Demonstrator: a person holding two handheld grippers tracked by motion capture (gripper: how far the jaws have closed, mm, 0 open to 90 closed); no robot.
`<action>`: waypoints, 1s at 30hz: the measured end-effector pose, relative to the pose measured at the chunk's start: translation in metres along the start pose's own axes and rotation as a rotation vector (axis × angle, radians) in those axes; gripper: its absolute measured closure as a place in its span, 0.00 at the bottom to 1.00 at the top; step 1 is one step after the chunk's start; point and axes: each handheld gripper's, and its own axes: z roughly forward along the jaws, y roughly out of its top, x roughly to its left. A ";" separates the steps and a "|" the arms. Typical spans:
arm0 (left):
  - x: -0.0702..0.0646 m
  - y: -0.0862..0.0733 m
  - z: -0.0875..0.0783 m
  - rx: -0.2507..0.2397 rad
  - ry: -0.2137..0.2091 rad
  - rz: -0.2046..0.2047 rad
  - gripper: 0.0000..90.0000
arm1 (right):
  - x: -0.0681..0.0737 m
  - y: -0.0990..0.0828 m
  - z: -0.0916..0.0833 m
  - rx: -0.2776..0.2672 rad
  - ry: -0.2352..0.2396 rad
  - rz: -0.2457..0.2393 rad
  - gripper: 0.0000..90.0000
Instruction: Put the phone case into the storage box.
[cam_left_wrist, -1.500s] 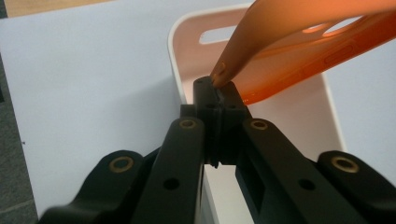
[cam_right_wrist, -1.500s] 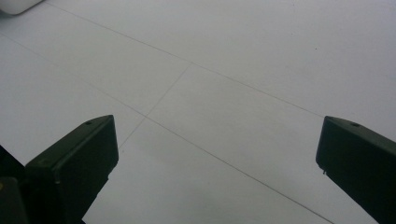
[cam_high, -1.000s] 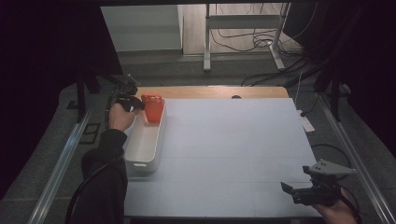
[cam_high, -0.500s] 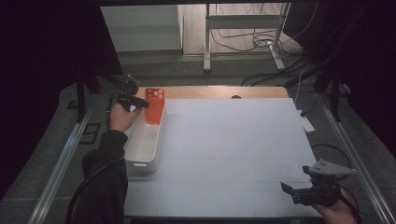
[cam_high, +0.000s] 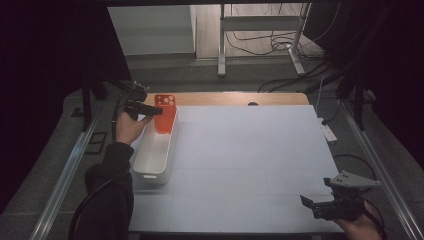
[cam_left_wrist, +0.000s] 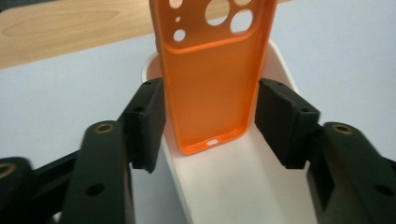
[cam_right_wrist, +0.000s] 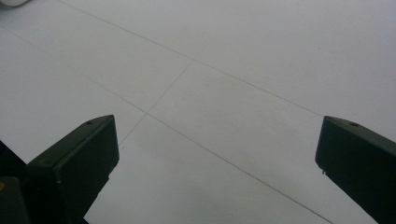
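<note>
Now, left gripper (cam_left_wrist: 210, 121): jaws have just been opening, now about half apart; pads stand either side of the phone case, a gap shows on the right pad, left pad very close, no squeeze visible.
phone case (cam_left_wrist: 212, 74): orange, standing on its short end inside the white tray, leaning on the tray's far end wall; upper left of the high view (cam_high: 165, 114), centre of the left gripper view.
tray (cam_high: 150, 165): long white bin at the left edge of the table (cam_high: 250, 165).
right gripper (cam_right_wrist: 215, 172): wide open, nothing between the jaws, hovering over bare table; lower right of the high view (cam_high: 325, 205).
handling: likely light, thin, bendy rubbery shell; grippy, not fragile; may tip over if nudged.
where to grab: across the two long side edges, mid-height, clear of the camera cutouts.
</note>
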 end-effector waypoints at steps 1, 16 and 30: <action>0.000 -0.001 -0.001 -0.009 -0.014 0.006 0.42 | 0.000 0.000 0.000 0.000 0.000 0.000 0.00; -0.011 -0.021 -0.010 -0.078 -0.096 0.080 0.08 | 0.000 0.000 0.000 0.005 -0.002 -0.002 0.00; -0.031 -0.040 -0.024 -0.110 -0.116 0.191 0.00 | 0.001 0.001 0.001 0.009 -0.009 -0.002 0.00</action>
